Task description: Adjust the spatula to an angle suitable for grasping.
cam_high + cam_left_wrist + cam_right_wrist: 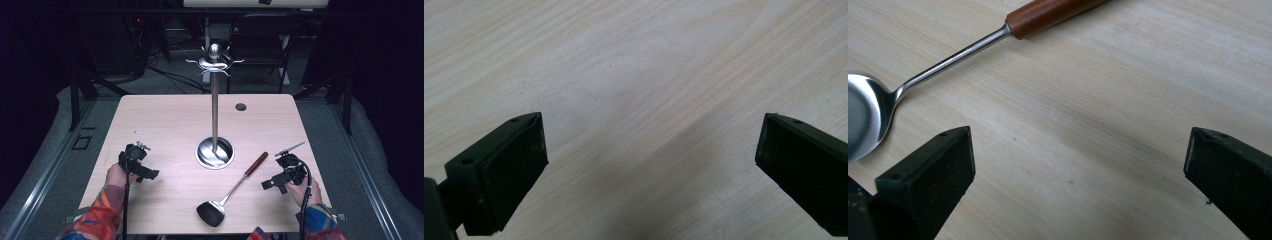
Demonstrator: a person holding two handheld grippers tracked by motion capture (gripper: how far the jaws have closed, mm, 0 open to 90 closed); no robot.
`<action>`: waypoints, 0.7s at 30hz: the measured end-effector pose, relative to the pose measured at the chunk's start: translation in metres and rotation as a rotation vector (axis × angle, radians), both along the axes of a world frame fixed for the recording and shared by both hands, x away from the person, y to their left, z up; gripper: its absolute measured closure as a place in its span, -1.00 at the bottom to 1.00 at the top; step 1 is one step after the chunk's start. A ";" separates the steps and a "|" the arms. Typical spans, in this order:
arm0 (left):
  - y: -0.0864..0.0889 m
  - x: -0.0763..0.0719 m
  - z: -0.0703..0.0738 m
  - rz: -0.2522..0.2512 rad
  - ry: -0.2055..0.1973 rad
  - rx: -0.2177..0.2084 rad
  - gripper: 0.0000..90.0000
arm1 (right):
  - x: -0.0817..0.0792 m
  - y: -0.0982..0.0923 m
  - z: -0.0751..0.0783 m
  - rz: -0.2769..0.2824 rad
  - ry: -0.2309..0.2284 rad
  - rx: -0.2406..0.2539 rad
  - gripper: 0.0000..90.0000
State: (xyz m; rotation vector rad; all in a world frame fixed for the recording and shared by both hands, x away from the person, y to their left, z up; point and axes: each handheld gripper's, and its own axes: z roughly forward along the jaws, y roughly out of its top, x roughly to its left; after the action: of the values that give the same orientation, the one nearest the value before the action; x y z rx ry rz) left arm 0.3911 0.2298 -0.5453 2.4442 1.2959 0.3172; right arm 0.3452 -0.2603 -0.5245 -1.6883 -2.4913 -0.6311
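**One spatula, one hook stand, two open grippers on a wooden table**

In the high view, one light wooden table [165,120] carried three kinds of thing: one metal stand [215,107], one spatula [231,190] and two hand-held grippers. The stand rose upright from a round, shiny base near the table's middle, with a ring of curled hooks and a ball knob at its top; nothing hung on the hooks. The spatula lay flat to the right of the base, apart from it, its dark head toward the person's edge and its reddish-brown wooden handle pointing up and right. One small dark round hole [241,106] sat in the tabletop behind the stand. The left gripper [145,175] rested at the left, well apart from the spatula; the right gripper [272,184] rested at the right, near the handle's end. No writing could be read anywhere.

In the left gripper view, the two black jaws stood wide apart over bare wood grain, holding nothing.

In the right gripper view, the jaws were likewise spread wide and empty. Beyond them lay the spatula: its wooden handle [1048,15] at the top, the steel shaft [953,57] running down-left to the shiny head at the left edge, just beside the left jaw.
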 end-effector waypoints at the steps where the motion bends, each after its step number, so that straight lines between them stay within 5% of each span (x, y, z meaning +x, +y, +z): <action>1: 0.000 0.000 -0.001 0.010 0.002 0.009 -1.00 | -0.001 0.001 0.000 -0.006 0.000 0.003 -1.00; 14: -0.001 0.000 -0.001 0.002 0.000 0.007 -1.00 | 0.000 0.027 0.001 -0.001 -0.001 0.034 -1.00; 21: -0.002 0.001 -0.001 -0.008 0.003 0.006 -1.00 | 0.004 0.044 0.000 -0.048 -0.017 0.050 -1.00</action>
State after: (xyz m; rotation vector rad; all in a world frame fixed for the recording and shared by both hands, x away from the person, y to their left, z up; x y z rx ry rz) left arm 0.3918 0.2279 -0.5467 2.4555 1.2875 0.3161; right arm 0.3491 -0.2162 -0.5248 -1.7366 -2.4323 -0.7088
